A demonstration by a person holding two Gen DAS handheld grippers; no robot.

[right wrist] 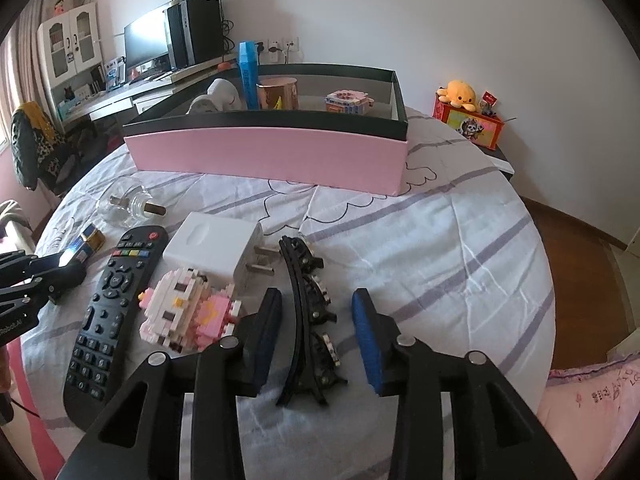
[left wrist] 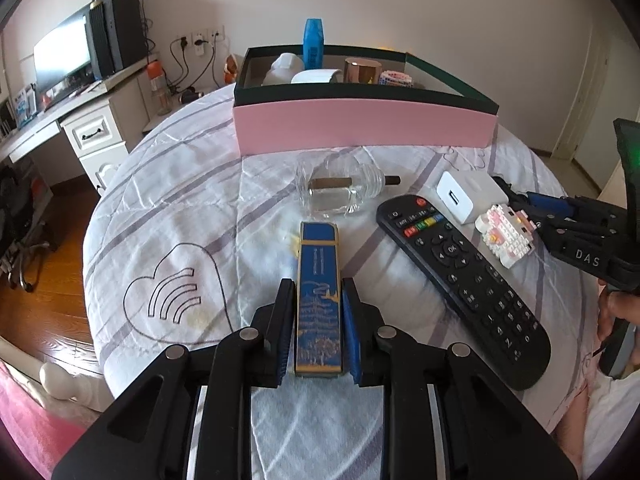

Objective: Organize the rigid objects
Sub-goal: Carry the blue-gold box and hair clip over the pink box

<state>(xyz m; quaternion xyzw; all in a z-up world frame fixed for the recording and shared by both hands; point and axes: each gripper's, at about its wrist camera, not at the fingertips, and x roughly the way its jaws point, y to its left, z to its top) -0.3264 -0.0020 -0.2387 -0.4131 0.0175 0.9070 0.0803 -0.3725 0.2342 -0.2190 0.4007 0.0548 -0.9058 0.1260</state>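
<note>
The left tool [left wrist: 318,320] had its two fingers pressed against the long sides of a flat blue box with gold print [left wrist: 319,300], which lay lengthwise on the white quilt with grey stripes [left wrist: 168,200] that covered the bed. Just beyond the blue box a clear glass bottle [left wrist: 340,188] lay on its side, its dark stopper pointing right. To the right of the box a black remote control [left wrist: 460,280] stretched diagonally, with a white plug adapter [left wrist: 468,196] at its far end and a small pink-and-white brick figure [left wrist: 506,236] just beside both. The right tool [right wrist: 316,330] stood open, its fingers apart on either side of a black hair clip [right wrist: 308,320] that lay on the quilt between them, touching neither pad as far as could be seen. In the right wrist view the brick figure sat just left of that tool's left finger, and the adapter's prongs pointed toward the clip's far end. At the far side of the quilt stood a long pink box with a dark rim [right wrist: 264,152], already holding a blue highlighter [right wrist: 248,76] upright, a copper-coloured cup [right wrist: 278,92], a white item [right wrist: 218,96] and a small colourful brick model [right wrist: 346,102]. A yellow plush toy [right wrist: 458,94] sat on a red box near the wall.
</note>
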